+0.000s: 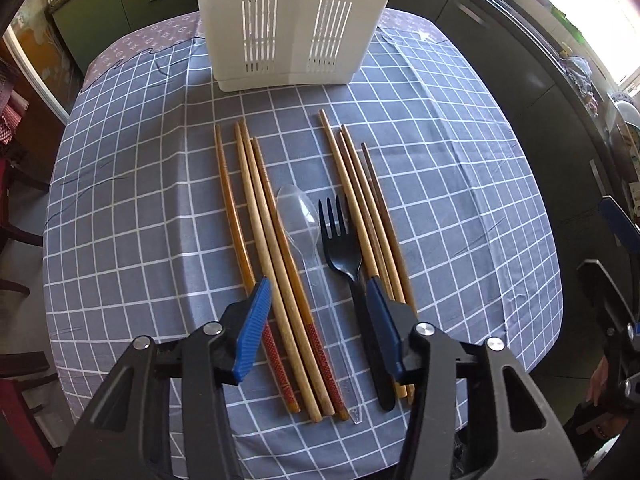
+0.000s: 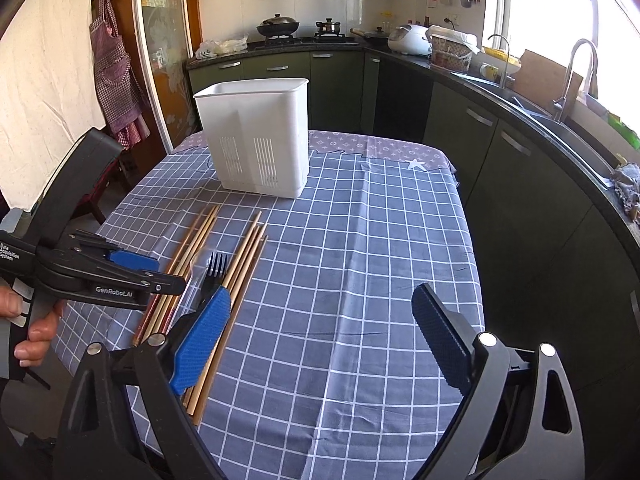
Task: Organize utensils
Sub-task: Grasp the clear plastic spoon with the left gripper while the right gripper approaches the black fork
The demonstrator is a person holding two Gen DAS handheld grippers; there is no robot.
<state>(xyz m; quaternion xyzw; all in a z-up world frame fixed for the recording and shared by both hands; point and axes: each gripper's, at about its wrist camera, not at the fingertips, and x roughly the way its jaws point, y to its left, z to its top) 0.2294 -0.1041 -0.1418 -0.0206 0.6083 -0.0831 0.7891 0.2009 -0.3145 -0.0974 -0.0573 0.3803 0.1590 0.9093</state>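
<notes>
Utensils lie in a row on the checked tablecloth [image 1: 460,200], handles toward the left wrist camera. From the left in that view: four wooden chopsticks [image 1: 256,236], two with red patterned ends, then a clear plastic spoon [image 1: 298,216], a black plastic fork [image 1: 340,240] just beside it, and four more chopsticks [image 1: 360,184] fanning toward 1 o'clock. At 12 o'clock stands the white slotted utensil holder [image 1: 288,20], well apart from the row. The left gripper [image 1: 318,300] hangs over the handles, fingers spread wide and holding nothing, straddling the spoon and fork. The right gripper [image 2: 320,320] is off at 3 o'clock over bare cloth, its blue pads [image 2: 204,336] also parted and empty
</notes>
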